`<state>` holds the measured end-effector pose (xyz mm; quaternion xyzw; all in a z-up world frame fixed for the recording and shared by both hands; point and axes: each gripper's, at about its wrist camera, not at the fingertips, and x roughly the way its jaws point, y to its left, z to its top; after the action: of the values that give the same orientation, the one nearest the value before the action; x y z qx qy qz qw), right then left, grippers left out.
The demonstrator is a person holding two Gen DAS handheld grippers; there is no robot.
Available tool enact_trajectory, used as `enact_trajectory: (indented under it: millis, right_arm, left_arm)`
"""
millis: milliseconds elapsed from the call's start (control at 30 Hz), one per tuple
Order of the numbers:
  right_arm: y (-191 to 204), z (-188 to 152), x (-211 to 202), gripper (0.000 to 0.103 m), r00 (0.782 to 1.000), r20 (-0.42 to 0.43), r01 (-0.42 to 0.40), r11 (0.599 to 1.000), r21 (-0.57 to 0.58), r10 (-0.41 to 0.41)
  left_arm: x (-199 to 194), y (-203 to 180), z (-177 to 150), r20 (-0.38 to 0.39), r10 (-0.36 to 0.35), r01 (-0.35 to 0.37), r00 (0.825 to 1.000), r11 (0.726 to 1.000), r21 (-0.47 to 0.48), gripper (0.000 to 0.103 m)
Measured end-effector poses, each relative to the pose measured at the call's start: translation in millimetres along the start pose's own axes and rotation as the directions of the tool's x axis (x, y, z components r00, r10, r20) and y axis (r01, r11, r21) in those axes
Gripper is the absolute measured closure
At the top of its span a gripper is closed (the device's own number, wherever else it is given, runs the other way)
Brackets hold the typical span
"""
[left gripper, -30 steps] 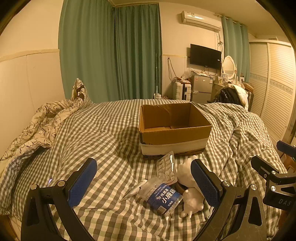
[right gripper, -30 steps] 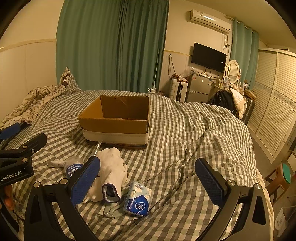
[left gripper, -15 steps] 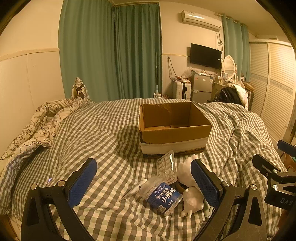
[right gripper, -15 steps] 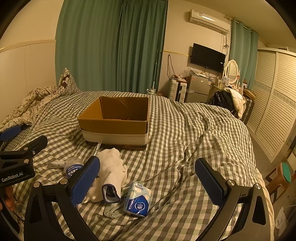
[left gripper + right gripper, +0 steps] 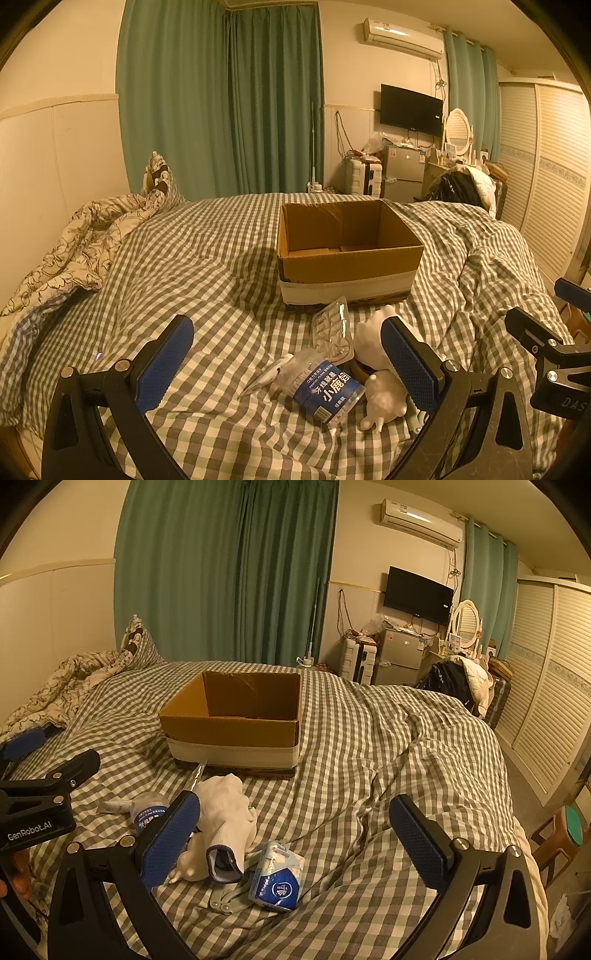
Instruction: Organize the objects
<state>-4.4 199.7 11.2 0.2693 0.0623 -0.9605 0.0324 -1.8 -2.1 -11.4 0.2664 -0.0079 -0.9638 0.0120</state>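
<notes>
An open, empty cardboard box (image 5: 349,251) stands on the checked bedspread; it also shows in the right wrist view (image 5: 232,725). In front of it lies a small pile: a blue-labelled floss-pick jar (image 5: 325,387), a clear blister pack (image 5: 331,328), a white glove (image 5: 227,816) and a blue tissue pack (image 5: 277,877). My left gripper (image 5: 284,362) is open and empty, hovering just before the jar. My right gripper (image 5: 293,840) is open and empty above the tissue pack and glove.
A crumpled patterned duvet (image 5: 74,251) lies at the bed's left side. Beyond the bed stand a small fridge (image 5: 402,177), a suitcase (image 5: 364,177) and a chair with clothes (image 5: 465,188). Wardrobe doors (image 5: 554,701) line the right wall. A stool (image 5: 565,830) stands by the bed's right edge.
</notes>
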Motion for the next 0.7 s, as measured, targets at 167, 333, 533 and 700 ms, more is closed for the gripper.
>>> enact_trajectory:
  millis: [167, 333, 533, 700]
  right_arm:
    - [0.3, 0.3, -0.5, 0.0, 1.0, 0.001, -0.003, 1.0, -0.002, 0.003]
    - [-0.9, -1.8, 2.7, 0.0, 1.0, -0.01, -0.007, 1.0, -0.003, 0.007]
    - [-5.5, -12.5, 22.6, 0.0, 0.997, -0.071, -0.001, 1.0, -0.009, 0.0]
    - [-11.7, -28.3, 47.5, 0.0, 0.984, -0.177, -0.007, 0.999, -0.032, 0.001]
  left_arm:
    - [3.4, -1.8, -3.7, -0.012, 0.002, -0.002, 1.0, 1.0, 0.006, 0.0]
    - [8.6, -2.2, -7.2, -0.032, -0.007, 0.007, 0.999, 1.0, 0.0, 0.0]
    - [25.9, -5.8, -16.4, -0.095, -0.009, 0.009, 0.995, 1.0, 0.004, 0.0]
    - [52.3, -13.4, -34.5, -0.187, -0.007, 0.011, 0.982, 1.0, 0.024, 0.0]
